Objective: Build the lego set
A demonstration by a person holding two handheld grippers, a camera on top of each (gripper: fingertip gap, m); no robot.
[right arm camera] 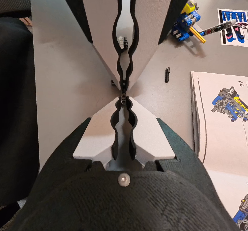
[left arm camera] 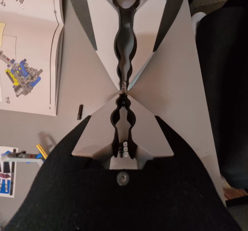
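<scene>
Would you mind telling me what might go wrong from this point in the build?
The left gripper and right gripper each pinch a tiny piece at the very fingertips, so a skewed push may pop the black pin or grey beam loose. They meet near the table edge, so a dropped piece might fall off. The clear studs under the left gripper could get knocked.

Both views are lit warmly and rather dimly from above. Soft shadows are cast on the table (right arm camera: 174, 58): one beside the model (right arm camera: 186, 24), one beside the pin (right arm camera: 167, 75). No glare is seen, only a small shine on the screw (right arm camera: 123, 180). Straight lines are bent strongly towards the edges by the wide lens. In the left view the model (left arm camera: 25, 156) is blurred, and the booklet (left arm camera: 29, 58) looks soft.
</scene>
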